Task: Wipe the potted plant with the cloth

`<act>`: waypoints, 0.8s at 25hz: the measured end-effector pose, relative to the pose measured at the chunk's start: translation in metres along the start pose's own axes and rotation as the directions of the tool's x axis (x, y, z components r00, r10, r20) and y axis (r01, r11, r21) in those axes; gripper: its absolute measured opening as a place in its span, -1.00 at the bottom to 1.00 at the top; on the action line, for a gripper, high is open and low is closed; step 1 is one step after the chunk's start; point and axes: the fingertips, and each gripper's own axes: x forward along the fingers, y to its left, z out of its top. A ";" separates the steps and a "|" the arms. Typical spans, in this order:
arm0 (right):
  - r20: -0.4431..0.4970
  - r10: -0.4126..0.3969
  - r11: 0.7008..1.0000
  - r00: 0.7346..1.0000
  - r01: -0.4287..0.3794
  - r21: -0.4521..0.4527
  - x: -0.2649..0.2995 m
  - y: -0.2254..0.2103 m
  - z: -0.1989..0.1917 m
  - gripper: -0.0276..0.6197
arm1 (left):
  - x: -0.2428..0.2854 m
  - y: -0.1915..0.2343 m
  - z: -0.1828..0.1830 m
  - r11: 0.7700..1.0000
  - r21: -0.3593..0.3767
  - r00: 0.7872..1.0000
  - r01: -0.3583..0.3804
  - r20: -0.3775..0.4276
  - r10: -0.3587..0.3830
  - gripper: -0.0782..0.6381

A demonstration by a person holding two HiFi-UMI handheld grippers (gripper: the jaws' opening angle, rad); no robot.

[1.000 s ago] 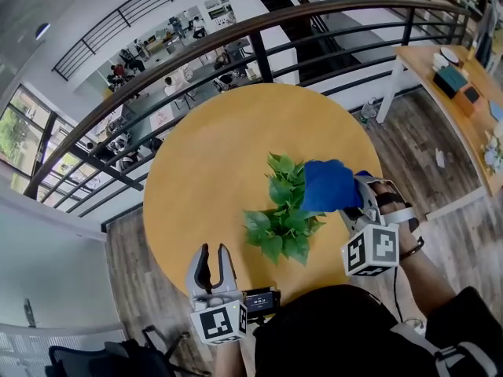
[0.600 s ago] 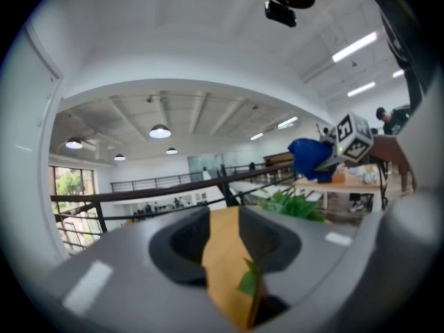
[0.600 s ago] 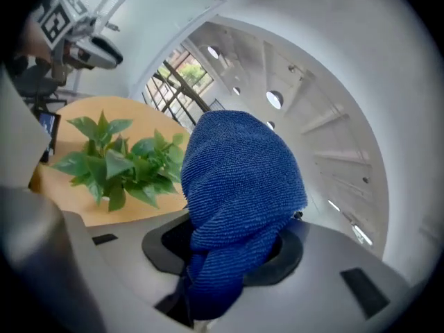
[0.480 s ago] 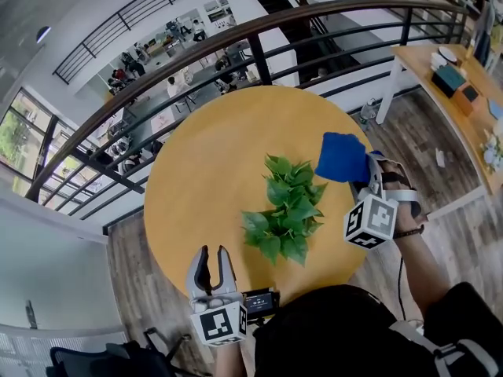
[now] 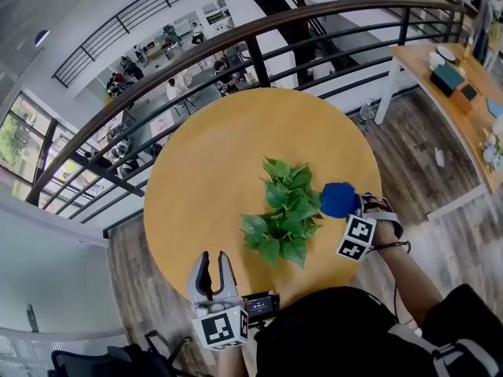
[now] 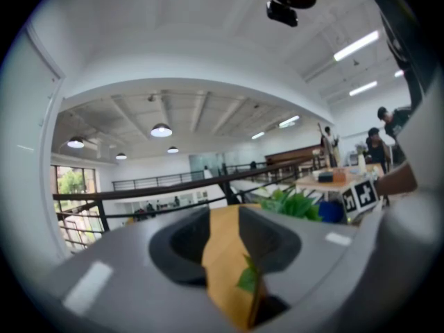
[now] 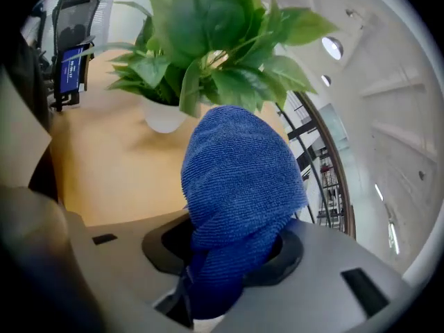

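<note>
A leafy green potted plant (image 5: 284,210) stands on the round yellow table (image 5: 212,155), right of centre. My right gripper (image 5: 350,213) is shut on a bunched blue cloth (image 5: 339,199), which sits against the plant's right-hand leaves. In the right gripper view the cloth (image 7: 239,179) fills the jaws just under the leaves (image 7: 215,47), with the white pot (image 7: 163,113) behind. My left gripper (image 5: 212,267) hovers at the table's near edge, well clear of the plant, with its jaws a little apart. A small green leaf (image 6: 248,279) shows low in that gap.
A dark metal railing (image 5: 259,49) curves round the far side of the table, with a lower floor and people beyond it. A wooden desk (image 5: 448,93) with several items stands at the right. A small blue-screened device (image 5: 259,305) sits by my body.
The right gripper lifted the cloth off the plant's right leaves, swung it up and away, then brought it down against the plant's right side. The left gripper stayed put.
</note>
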 end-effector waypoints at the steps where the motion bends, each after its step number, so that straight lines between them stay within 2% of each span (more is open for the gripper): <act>1: -0.023 0.019 1.000 1.000 -0.019 -0.003 0.006 0.004 -0.006 -0.40 | 0.000 0.000 0.000 1.000 0.000 1.000 -0.001 -0.001 0.001 -0.43; 4: -0.067 0.005 1.000 0.998 -0.004 0.019 0.012 -0.010 -0.026 -0.40 | 0.000 0.001 0.003 1.000 -0.001 1.000 -0.003 0.003 0.003 -0.43; 6: -0.063 -0.054 0.996 0.997 0.058 0.065 0.002 -0.044 -0.031 -0.40 | -0.001 0.001 0.005 1.000 -0.003 1.000 -0.003 0.006 0.003 -0.43; 8: -0.019 -0.145 0.983 0.989 0.146 0.115 -0.023 -0.089 -0.020 -0.40 | -0.001 0.000 0.004 1.000 -0.004 1.000 -0.002 0.004 0.002 -0.43; 10: 0.058 -0.247 0.961 0.967 0.237 0.144 -0.059 -0.130 0.004 -0.40 | -0.001 -0.001 0.003 1.000 -0.006 1.000 -0.001 0.001 0.001 -0.43; 12: 0.145 -0.335 0.938 0.931 0.315 0.146 -0.096 -0.159 0.035 -0.40 | 0.000 -0.002 0.000 1.000 -0.010 1.000 0.001 0.002 -0.001 -0.43; 14: 0.223 -0.383 0.923 0.896 0.366 0.118 -0.124 -0.172 0.069 -0.40 | 0.001 -0.002 -0.001 1.000 -0.013 1.000 0.001 0.006 -0.001 -0.43; 16: 0.269 -0.384 0.922 0.883 0.384 0.054 -0.131 -0.170 0.097 -0.40 | 0.003 -0.003 0.000 1.000 -0.015 1.000 0.001 0.006 -0.001 -0.43; 20: 0.260 -0.314 0.929 0.913 0.352 -0.115 -0.108 -0.126 0.115 -0.40 | 0.003 -0.004 0.002 1.000 -0.019 1.000 0.001 0.011 -0.001 -0.43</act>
